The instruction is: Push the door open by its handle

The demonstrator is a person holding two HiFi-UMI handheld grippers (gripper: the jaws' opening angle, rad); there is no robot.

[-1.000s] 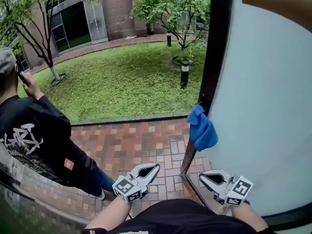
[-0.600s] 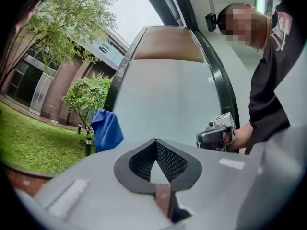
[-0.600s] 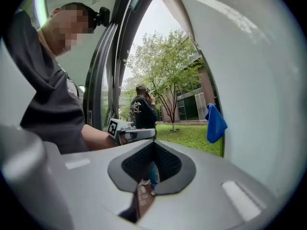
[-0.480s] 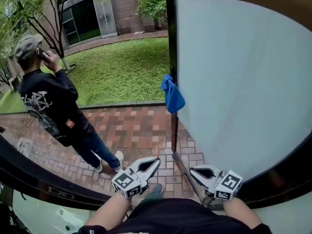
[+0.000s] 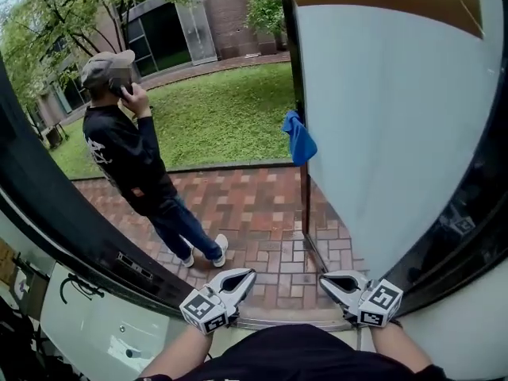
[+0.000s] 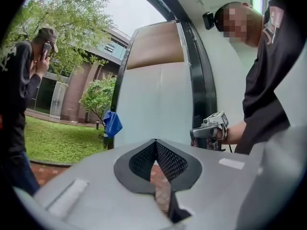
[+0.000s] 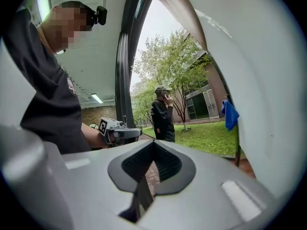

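Observation:
The door (image 5: 381, 117), a wide white panel with a dark edge, stands swung outward on the right. A blue cloth (image 5: 299, 139) hangs on its free edge at handle height; no bare handle shows. Both grippers sit low by my body, well short of the door. The left gripper (image 5: 248, 275) is shut and empty, and so is the right gripper (image 5: 325, 279). In the left gripper view the left gripper (image 6: 154, 143) points at the door (image 6: 153, 104) and cloth (image 6: 112, 123). In the right gripper view the right gripper (image 7: 153, 145) has the door (image 7: 259, 90) at its right.
A person in dark clothes (image 5: 131, 157) stands on the brick paving (image 5: 262, 213) outside, phone at the ear. A dark door frame (image 5: 71, 228) runs diagonally on the left. Beyond the paving lie a lawn (image 5: 222, 117), trees and a brick building.
The head view has swung, bringing the left door frame into sight. The person on the phone now appears nearer the middle. Both grippers stay shut and low.

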